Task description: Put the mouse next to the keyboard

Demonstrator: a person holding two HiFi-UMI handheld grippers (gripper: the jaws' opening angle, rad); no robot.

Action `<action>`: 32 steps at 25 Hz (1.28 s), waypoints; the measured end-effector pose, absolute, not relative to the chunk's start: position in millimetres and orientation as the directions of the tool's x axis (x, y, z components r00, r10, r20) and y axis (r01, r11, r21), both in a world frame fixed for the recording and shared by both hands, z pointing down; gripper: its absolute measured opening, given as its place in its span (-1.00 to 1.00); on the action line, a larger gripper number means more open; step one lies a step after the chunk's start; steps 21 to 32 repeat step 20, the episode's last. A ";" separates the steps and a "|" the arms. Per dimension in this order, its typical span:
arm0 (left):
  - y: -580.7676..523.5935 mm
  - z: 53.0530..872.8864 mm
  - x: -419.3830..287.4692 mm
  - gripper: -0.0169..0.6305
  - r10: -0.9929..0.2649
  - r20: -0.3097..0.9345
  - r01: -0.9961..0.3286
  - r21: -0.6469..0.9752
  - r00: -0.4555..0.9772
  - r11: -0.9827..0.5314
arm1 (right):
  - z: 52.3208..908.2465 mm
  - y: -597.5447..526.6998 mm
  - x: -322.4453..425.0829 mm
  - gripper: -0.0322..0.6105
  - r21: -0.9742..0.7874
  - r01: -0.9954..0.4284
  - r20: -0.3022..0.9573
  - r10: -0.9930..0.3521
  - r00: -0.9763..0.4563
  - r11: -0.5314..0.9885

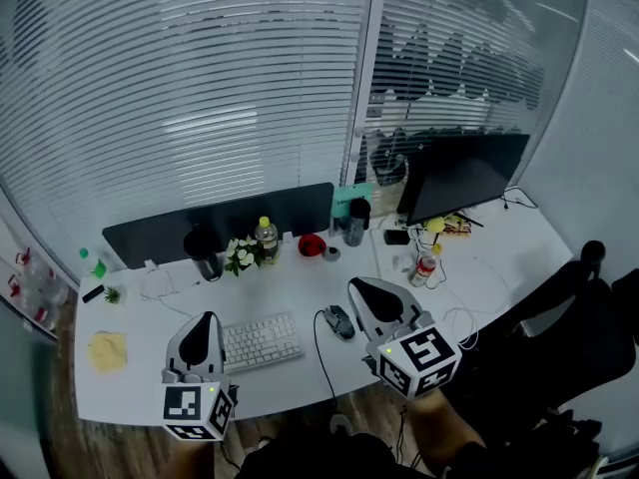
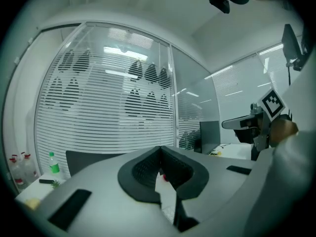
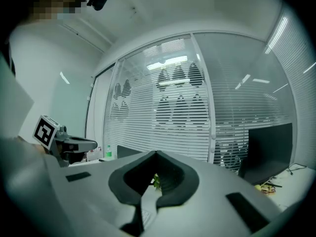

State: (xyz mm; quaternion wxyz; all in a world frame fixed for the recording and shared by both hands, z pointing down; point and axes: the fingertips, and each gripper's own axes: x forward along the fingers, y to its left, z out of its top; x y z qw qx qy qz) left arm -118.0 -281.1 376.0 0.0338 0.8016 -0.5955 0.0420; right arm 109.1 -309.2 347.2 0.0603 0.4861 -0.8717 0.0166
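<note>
Left gripper [image 1: 207, 319] and right gripper [image 1: 356, 287] both clenched, empty. We reckon the mouse [image 1: 339, 321] is light and slick, so pinch its sides.

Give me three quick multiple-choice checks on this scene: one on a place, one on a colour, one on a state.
1. Where does the mouse lie relative to the keyboard? A on it; B to its right; C to its left.
2. The pad far left of the keyboard is: A yellow; B red; C blue.
3. The right tool is: A wide open; B shut on the mouse; C shut and empty.

1 B: the head view shows it just right of the keyboard.
2 A: it is plainly yellow.
3 C: its jaws meet with nothing between them.
</note>
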 end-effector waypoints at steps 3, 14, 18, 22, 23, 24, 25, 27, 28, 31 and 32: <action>-280.5 375.5 -114.6 -0.86 -0.948 0.107 -0.954 0.020 0.298 -0.298 | 347.1 -309.6 109.1 -0.90 0.036 -0.850 0.119 -0.846 -0.519 0.526; -279.7 376.7 -112.1 -0.86 -0.949 0.112 -0.955 -0.002 0.293 -0.295 | 354.1 -312.9 108.9 -0.90 0.037 -0.851 0.139 -0.846 -0.515 0.524; -278.5 377.2 -114.8 -0.86 -0.953 0.109 -0.959 0.007 0.284 -0.285 | 357.6 -313.0 111.8 -0.90 0.037 -0.856 0.148 -0.850 -0.506 0.516; -278.3 377.1 -115.9 -0.86 -0.955 0.106 -0.961 0.012 0.277 -0.278 | 358.2 -312.6 114.2 -0.90 0.040 -0.859 0.150 -0.853 -0.500 0.510; -278.3 377.1 -115.9 -0.86 -0.955 0.106 -0.961 0.012 0.277 -0.278 | 358.2 -312.6 114.2 -0.90 0.040 -0.859 0.150 -0.853 -0.500 0.510; -278.3 377.1 -115.9 -0.86 -0.955 0.106 -0.961 0.012 0.277 -0.278 | 358.2 -312.6 114.2 -0.90 0.040 -0.859 0.150 -0.853 -0.500 0.510; -278.3 377.1 -115.9 -0.86 -0.955 0.106 -0.961 0.012 0.277 -0.278 | 358.2 -312.6 114.2 -0.90 0.040 -0.859 0.150 -0.853 -0.500 0.510; -278.3 377.1 -115.9 -0.86 -0.955 0.106 -0.961 0.012 0.277 -0.278 | 358.2 -312.6 114.2 -0.90 0.040 -0.859 0.150 -0.853 -0.500 0.510; -278.3 377.1 -115.9 -0.86 -0.955 0.106 -0.961 0.012 0.277 -0.278 | 358.2 -312.6 114.2 -0.90 0.040 -0.859 0.150 -0.853 -0.500 0.510; -278.3 377.1 -115.9 -0.86 -0.955 0.106 -0.961 0.012 0.277 -0.278 | 358.2 -312.6 114.2 -0.90 0.040 -0.859 0.150 -0.853 -0.500 0.510; -278.3 377.1 -115.9 -0.86 -0.955 0.106 -0.961 0.012 0.277 -0.278 | 358.2 -312.6 114.2 -0.90 0.040 -0.859 0.150 -0.853 -0.500 0.510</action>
